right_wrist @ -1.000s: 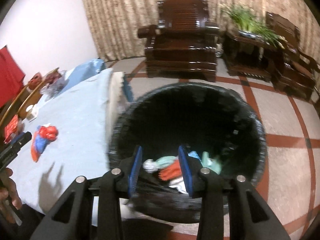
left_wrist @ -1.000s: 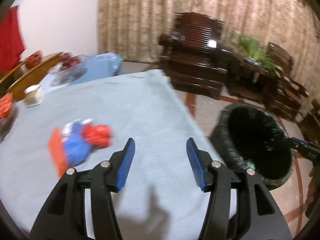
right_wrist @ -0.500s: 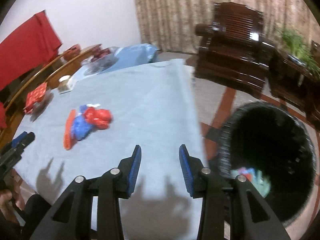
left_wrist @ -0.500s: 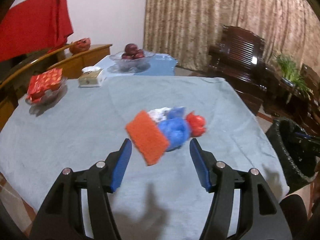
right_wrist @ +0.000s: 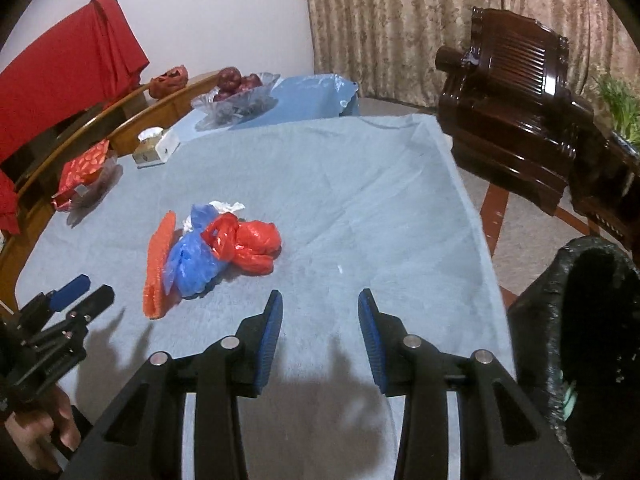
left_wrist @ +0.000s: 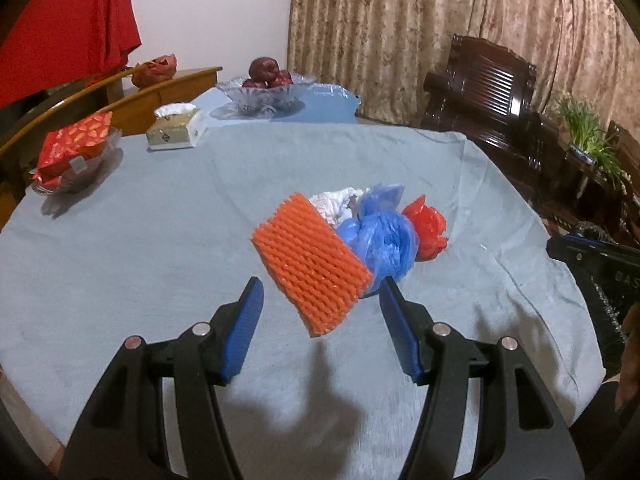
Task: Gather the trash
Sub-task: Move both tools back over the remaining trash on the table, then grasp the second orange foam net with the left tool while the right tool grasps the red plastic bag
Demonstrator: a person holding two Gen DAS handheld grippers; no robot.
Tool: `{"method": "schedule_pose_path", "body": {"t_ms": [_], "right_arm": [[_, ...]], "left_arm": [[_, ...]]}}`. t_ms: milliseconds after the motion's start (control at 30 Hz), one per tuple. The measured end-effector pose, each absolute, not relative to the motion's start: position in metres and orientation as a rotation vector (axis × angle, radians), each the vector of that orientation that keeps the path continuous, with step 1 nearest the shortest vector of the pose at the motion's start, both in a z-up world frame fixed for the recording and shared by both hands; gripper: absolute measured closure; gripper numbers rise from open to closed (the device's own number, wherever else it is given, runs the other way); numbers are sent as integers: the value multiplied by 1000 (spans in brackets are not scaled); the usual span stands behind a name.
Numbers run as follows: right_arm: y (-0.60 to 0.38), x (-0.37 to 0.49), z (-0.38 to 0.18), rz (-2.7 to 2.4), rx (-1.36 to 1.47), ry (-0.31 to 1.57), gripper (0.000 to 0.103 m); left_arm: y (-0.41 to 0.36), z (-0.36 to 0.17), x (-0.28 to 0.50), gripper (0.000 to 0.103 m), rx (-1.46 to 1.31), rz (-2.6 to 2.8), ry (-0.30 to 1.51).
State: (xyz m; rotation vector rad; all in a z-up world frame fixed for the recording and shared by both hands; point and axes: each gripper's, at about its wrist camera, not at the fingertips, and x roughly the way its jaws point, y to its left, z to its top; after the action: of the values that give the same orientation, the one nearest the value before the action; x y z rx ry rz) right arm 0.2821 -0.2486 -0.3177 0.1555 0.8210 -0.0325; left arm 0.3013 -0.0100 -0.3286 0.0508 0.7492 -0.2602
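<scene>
Trash heap, mid-table on blue cloth (left_wrist: 160,240): orange foam net (left_wrist: 310,258), blue plastic bag (left_wrist: 380,240), red plastic bag (right_wrist: 252,246), white crumpled paper (left_wrist: 338,202), all touching.
Left gripper (left_wrist: 320,312): spread wide, empty, hovering just short of heap, foam net's near corner between fingertips.
Right gripper (right_wrist: 318,312): spread, empty, near heap's bin-ward side.
Black-lined bin (right_wrist: 576,320): on floor beyond table edge, well apart from heap; some scraps inside.
Step, judged: reaching for next pickup. Next: advancing left gripper over net, clamping lightly, carrying to bin.
</scene>
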Motion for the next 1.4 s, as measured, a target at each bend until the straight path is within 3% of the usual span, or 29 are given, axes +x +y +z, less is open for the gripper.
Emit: {"method": "schedule_pose_path", "body": {"t_ms": [200,433,533,1167,1400], "right_arm": [[-249,295,-333,-32,150,848,64],[-247,309,-342,-27,151,865,64],[-242,313,-344,-18,149,870,64],[-188,349,-341,78,129,858,65],[-176,368,-349,90,123,871,74]], "left_arm": [[-24,-351,314,44,82,-291,776],[-19,-377,336,72,92,-293,848],[-15,-380,340,96,81,-318,856],[16,-331,344,99,58,-306,714],[30,-336,345,99,51,-289,726]]}}
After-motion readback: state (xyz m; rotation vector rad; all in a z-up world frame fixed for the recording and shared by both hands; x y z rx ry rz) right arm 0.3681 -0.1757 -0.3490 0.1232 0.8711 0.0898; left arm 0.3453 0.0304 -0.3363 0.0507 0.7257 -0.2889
